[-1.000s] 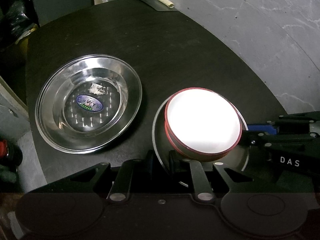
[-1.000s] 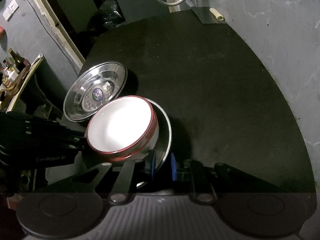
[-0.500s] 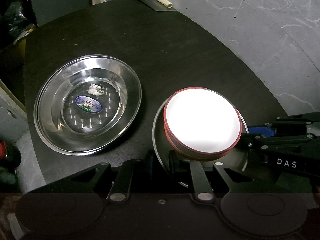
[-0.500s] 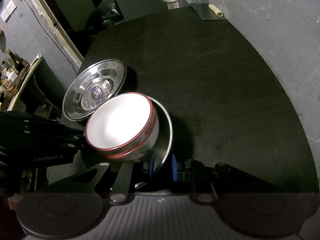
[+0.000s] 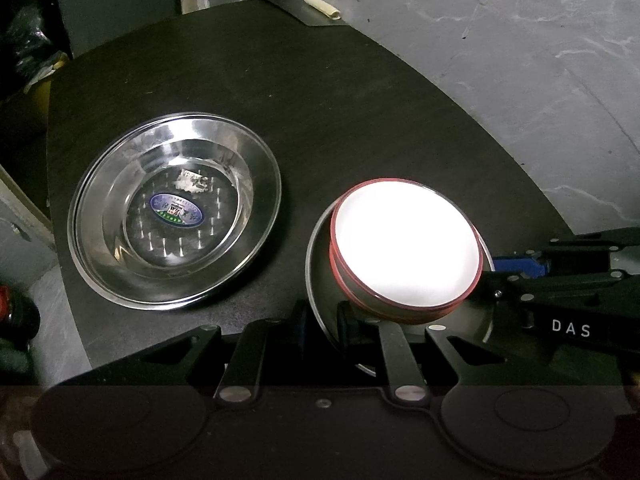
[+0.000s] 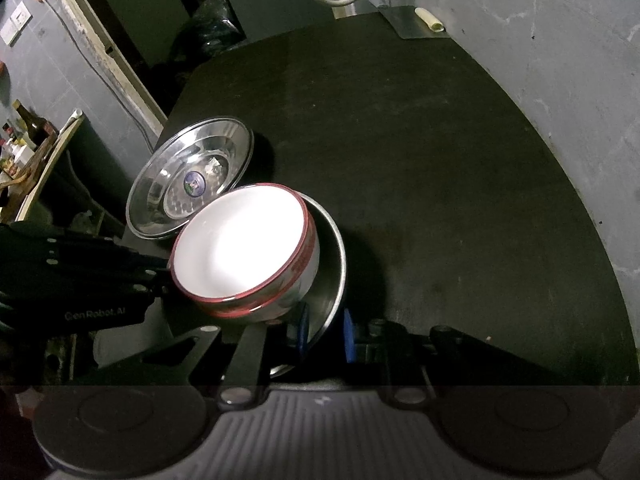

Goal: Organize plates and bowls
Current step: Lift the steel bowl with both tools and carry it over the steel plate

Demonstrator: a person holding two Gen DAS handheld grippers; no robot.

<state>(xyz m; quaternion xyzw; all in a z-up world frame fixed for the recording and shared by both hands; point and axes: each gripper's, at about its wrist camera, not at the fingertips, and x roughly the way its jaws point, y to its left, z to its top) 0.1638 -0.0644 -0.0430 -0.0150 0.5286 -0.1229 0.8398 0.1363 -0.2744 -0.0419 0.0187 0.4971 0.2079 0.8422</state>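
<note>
On the dark table (image 5: 360,120), beside the empty steel plate (image 5: 174,212), I have both the left gripper (image 5: 322,322) and right gripper (image 6: 324,330) pinched tight on the rim of the second steel plate (image 6: 334,276) carrying the red-rimmed white bowls (image 6: 244,246), so I should keep it level, lest they slide.
</note>
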